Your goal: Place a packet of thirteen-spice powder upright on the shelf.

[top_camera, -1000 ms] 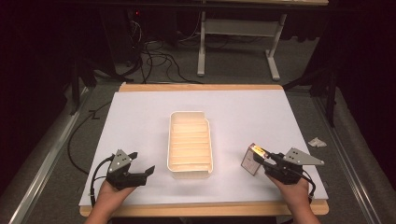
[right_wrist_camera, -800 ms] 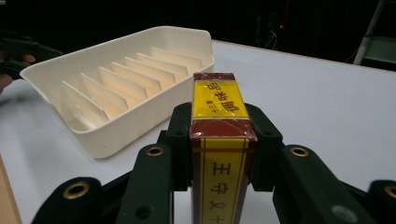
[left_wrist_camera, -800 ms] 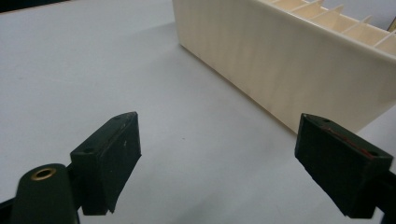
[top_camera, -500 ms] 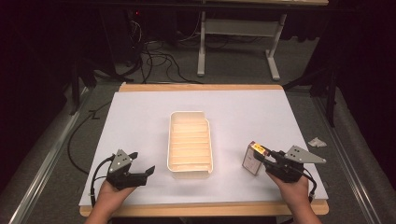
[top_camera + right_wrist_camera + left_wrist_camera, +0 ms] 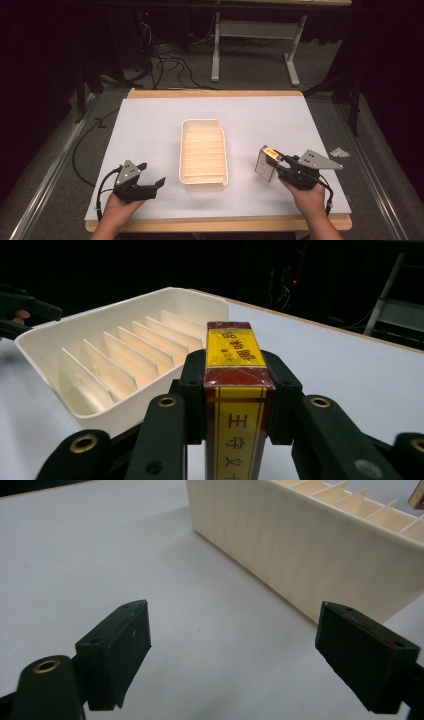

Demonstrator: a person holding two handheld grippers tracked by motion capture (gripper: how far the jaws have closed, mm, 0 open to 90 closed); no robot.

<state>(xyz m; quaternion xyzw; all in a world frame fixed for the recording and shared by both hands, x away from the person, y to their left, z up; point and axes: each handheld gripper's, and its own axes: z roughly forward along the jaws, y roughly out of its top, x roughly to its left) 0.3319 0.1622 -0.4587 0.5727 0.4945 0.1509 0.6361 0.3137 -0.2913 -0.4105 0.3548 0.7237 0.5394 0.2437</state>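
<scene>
A cream slotted tray with several dividers stands in the middle of the white table top. My right gripper is shut on a small red and yellow box, held just right of the tray. In the right gripper view both black jaws press the sides of the box, with the tray beyond it to the left. My left gripper stands open left of the tray's near corner, with nothing between its fingers. The tray wall rises ahead and to the right in the left gripper view.
The white table top has a wooden edge at the back. A crumpled scrap lies off the table's right side. Cables and a table frame are on the floor behind.
</scene>
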